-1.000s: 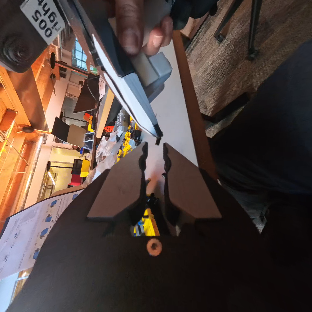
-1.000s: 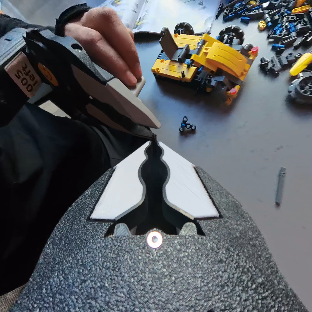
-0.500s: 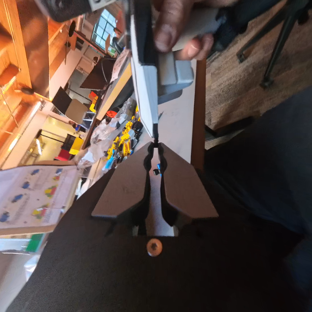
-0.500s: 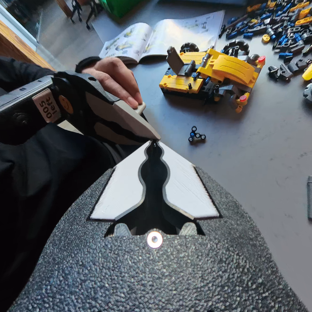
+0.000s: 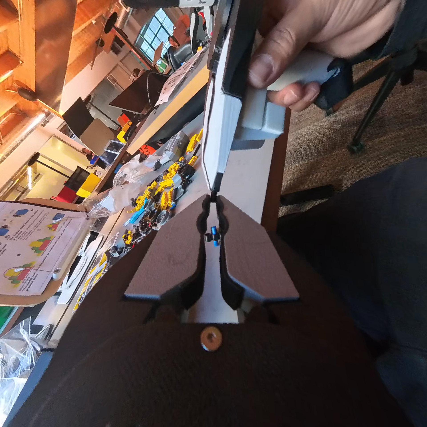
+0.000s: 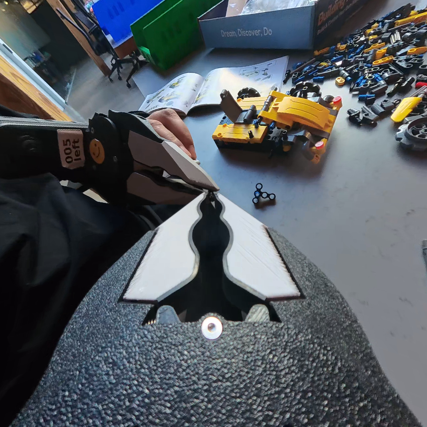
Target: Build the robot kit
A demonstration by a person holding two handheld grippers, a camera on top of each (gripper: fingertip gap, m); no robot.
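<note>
The left gripper (image 5: 213,197) and right gripper (image 6: 210,194) meet tip to tip, both closed on one small black pin (image 6: 211,196) above the table (image 6: 323,219); its axis is too small to tell. Only the right wrist view shows the yellow model vehicle (image 6: 275,124) beyond the pin, its long axis running left-right.

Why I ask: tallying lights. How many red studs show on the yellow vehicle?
2 on the yellow vehicle: one red stud at its far right corner, another near right; more may be hidden.

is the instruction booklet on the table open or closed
Open. The instruction booklet lies flat on the table, its pages spread either side of the spine.
</note>
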